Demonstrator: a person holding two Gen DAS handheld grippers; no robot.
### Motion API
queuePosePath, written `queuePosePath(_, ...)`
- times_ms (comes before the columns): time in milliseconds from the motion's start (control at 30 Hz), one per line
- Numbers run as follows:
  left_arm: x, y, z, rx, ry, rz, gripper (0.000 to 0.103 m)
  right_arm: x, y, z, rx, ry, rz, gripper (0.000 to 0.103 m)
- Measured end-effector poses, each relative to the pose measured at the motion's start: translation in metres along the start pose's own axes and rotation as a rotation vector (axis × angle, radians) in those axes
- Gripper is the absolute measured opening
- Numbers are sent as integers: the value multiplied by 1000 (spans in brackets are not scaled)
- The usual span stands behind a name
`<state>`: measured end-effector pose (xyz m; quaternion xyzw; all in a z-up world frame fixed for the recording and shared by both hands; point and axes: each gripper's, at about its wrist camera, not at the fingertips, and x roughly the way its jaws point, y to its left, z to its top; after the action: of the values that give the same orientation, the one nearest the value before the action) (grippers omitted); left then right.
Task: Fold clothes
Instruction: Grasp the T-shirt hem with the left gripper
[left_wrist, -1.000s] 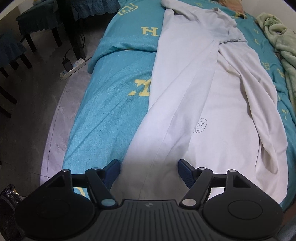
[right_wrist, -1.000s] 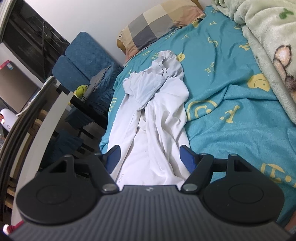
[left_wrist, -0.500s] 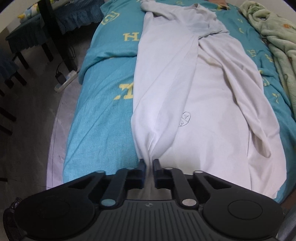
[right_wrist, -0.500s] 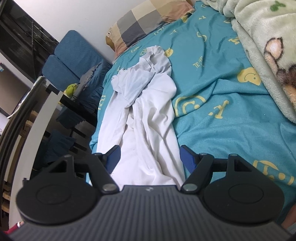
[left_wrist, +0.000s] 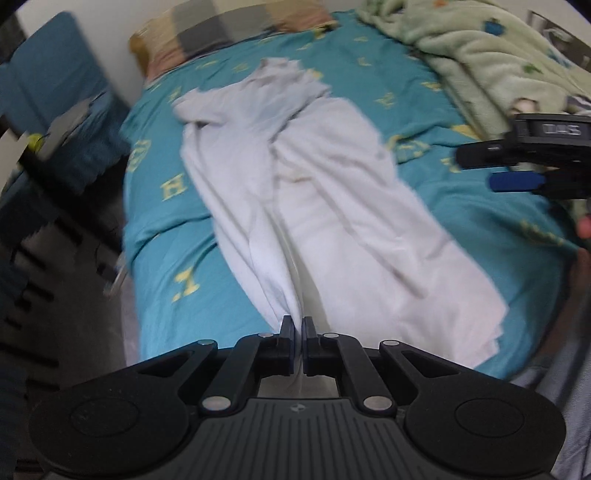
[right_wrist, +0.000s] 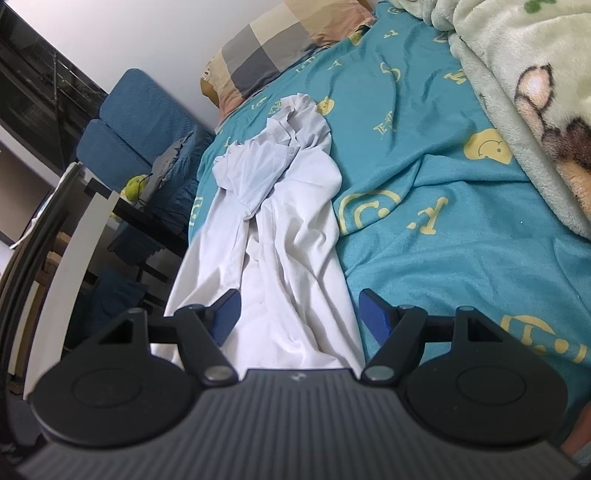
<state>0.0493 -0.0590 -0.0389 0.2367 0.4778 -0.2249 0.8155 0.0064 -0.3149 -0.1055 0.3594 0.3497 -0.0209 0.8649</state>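
The white garment (left_wrist: 325, 206) lies stretched along the bed (left_wrist: 461, 221), its long axis running straight away from both grippers toward the checked pillow (right_wrist: 273, 48), collar end far and hem end near; the left gripper (left_wrist: 298, 328) has its jaws closed on a pinch of cloth at the near hem, on the side toward the bed's edge and the floor, with a taut ridge of fabric rising from the bed into the pads; the right gripper (right_wrist: 299, 314) hangs over the near end of the same garment with its jaws spread wide and nothing between them, the cloth lying just beneath; so the free hem corner on the blanket side is likely the right gripper's to take, being the nearer. The left wrist view, blurred, shows that untaken corner (left_wrist: 491, 332) and the right gripper off at the frame's edge; the right wrist view hides the corner beneath its own body but shows the crumpled collar (right_wrist: 295, 110) sharply, and the green blanket (right_wrist: 517, 74) well apart from the garment.
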Motion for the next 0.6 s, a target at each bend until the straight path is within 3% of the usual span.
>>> queuePosePath(200, 31, -46, 10, 47, 11, -48, 4, 1, -1, 0, 8, 2, 0, 72)
queuePosePath(367, 82, -45, -1, 16, 55, -80, 6, 2, -1, -1, 12, 6, 4, 72)
queuePosePath(600, 99, -42, -3, -46, 26, -120, 18, 4, -3, 0, 27, 13, 11, 74)
